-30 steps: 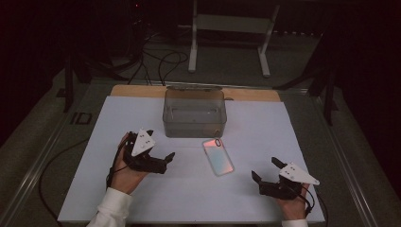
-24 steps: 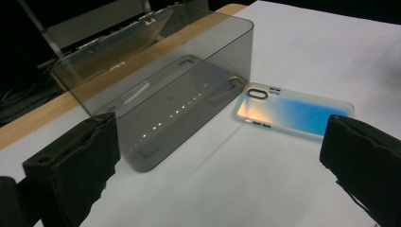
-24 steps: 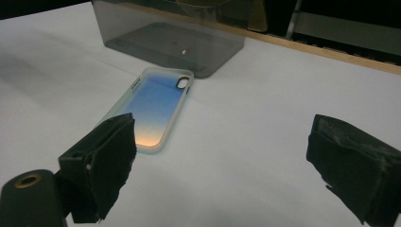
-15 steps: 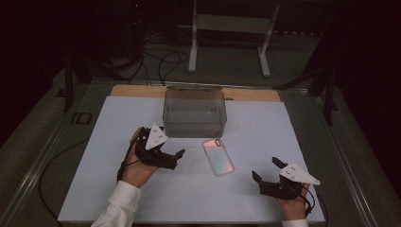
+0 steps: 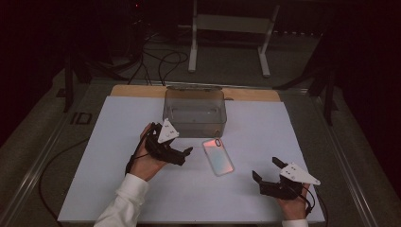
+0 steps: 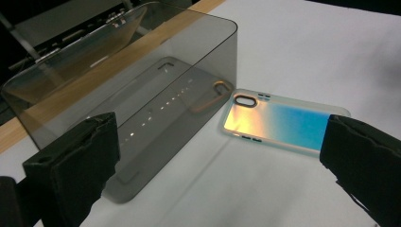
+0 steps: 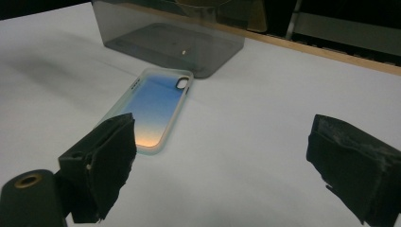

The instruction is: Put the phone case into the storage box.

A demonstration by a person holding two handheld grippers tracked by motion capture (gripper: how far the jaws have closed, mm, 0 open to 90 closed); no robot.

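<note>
Lying beside smoky box [image 5: 195,112], phone case [image 5: 218,156], camera cutout clearest up close, both grippers' fingers [image 6: 75,165] spread, empty.

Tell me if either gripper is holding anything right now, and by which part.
Nothing is held. The left gripper and right gripper are both open, and the iridescent phone case lies flat on the white table.

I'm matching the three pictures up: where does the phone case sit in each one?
High view: phone case at centre, just in front of the smoky clear box.
Left gripper view: upper right, beside the box.
Right gripper view: upper left, before the box.
Shared landmark: the box.
</note>
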